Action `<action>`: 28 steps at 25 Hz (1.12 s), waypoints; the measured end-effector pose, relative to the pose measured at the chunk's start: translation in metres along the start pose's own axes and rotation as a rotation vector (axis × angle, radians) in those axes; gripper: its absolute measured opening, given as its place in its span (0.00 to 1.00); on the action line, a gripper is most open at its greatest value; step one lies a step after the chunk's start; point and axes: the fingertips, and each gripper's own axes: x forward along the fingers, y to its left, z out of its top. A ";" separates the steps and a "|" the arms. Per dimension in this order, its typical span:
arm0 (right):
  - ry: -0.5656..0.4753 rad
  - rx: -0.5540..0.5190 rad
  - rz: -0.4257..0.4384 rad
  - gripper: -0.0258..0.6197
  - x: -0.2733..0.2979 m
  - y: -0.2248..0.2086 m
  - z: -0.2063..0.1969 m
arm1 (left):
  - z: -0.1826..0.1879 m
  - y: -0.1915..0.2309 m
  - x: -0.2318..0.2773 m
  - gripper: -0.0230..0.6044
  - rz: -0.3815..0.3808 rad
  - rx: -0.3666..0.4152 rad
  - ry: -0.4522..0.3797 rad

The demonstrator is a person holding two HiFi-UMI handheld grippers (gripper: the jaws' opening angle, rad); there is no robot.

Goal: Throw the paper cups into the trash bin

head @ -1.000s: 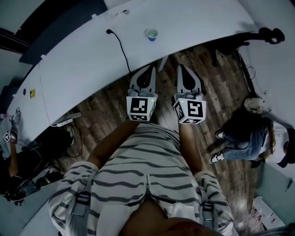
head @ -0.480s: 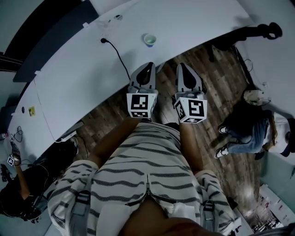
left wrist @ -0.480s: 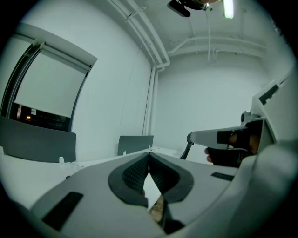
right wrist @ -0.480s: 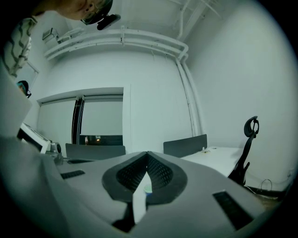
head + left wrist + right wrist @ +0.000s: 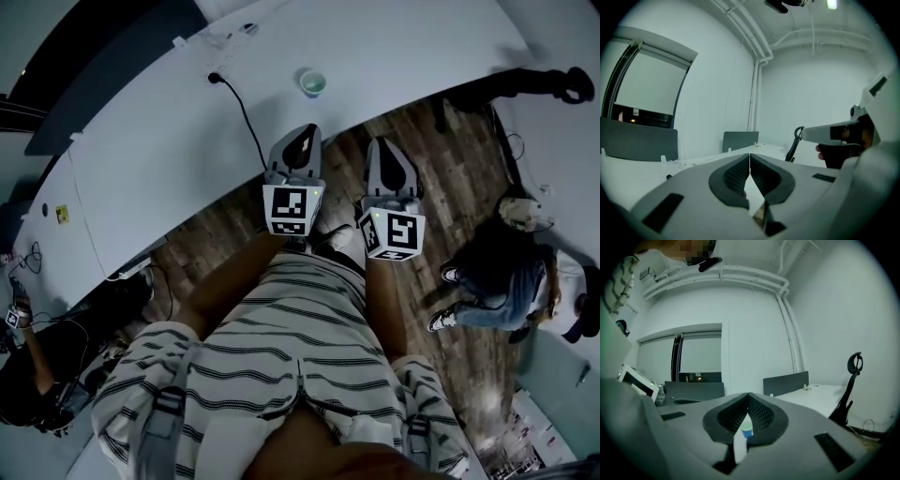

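At the left of the head view a white table (image 5: 141, 159) curves away, with a black cable (image 5: 242, 111) trailing to its near edge. Just right of the cable the left gripper (image 5: 302, 139) is held about level, aimed at the table, its jaws pressed together on nothing. Ahead, between the lines of the two grippers and well apart from both, the cup (image 5: 312, 82) stands upright on the table. The right gripper (image 5: 386, 155) sits beside the left, parallel and level, with its tips also meeting and empty. Its own view sights the cup through the slit below them. This looks like the approach to the cup, with nothing picked up yet and no bin in any view. The next move probably calls for the right gripper to spread its jaws, reach over the edge, straddle the cup and close gently, since paper crushes. At far right a person (image 5: 497, 277) sits low by the floor.
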 end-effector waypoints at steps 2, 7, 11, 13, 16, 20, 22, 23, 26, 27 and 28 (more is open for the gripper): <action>0.020 0.006 -0.003 0.06 0.001 -0.005 -0.010 | -0.007 0.002 0.006 0.08 0.010 -0.005 0.017; 0.060 0.033 0.010 0.06 0.010 -0.011 -0.029 | -0.021 0.005 0.017 0.08 0.030 -0.012 0.040; 0.072 0.037 0.015 0.06 0.018 -0.015 -0.034 | -0.030 0.006 0.032 0.08 0.032 -0.017 0.050; 0.077 0.036 0.020 0.06 0.020 -0.016 -0.036 | -0.036 0.007 0.040 0.08 0.030 -0.016 0.060; 0.086 0.040 0.026 0.06 0.022 -0.017 -0.040 | -0.048 0.011 0.053 0.08 0.032 -0.020 0.077; 0.118 0.044 0.022 0.06 0.023 -0.016 -0.054 | -0.070 0.023 0.070 0.16 0.034 -0.019 0.110; 0.130 0.057 0.014 0.06 0.023 -0.017 -0.060 | -0.082 0.029 0.077 0.17 0.037 -0.015 0.126; 0.131 0.062 0.010 0.06 0.023 -0.019 -0.062 | -0.087 0.031 0.081 0.18 0.041 -0.013 0.132; 0.133 0.065 0.009 0.06 0.020 -0.021 -0.066 | -0.104 0.038 0.092 0.25 0.061 -0.008 0.155; 0.136 0.060 0.012 0.06 0.020 -0.021 -0.069 | -0.109 0.041 0.095 0.28 0.068 -0.006 0.163; 0.138 0.054 0.015 0.06 0.020 -0.021 -0.072 | -0.115 0.043 0.099 0.28 0.074 -0.004 0.168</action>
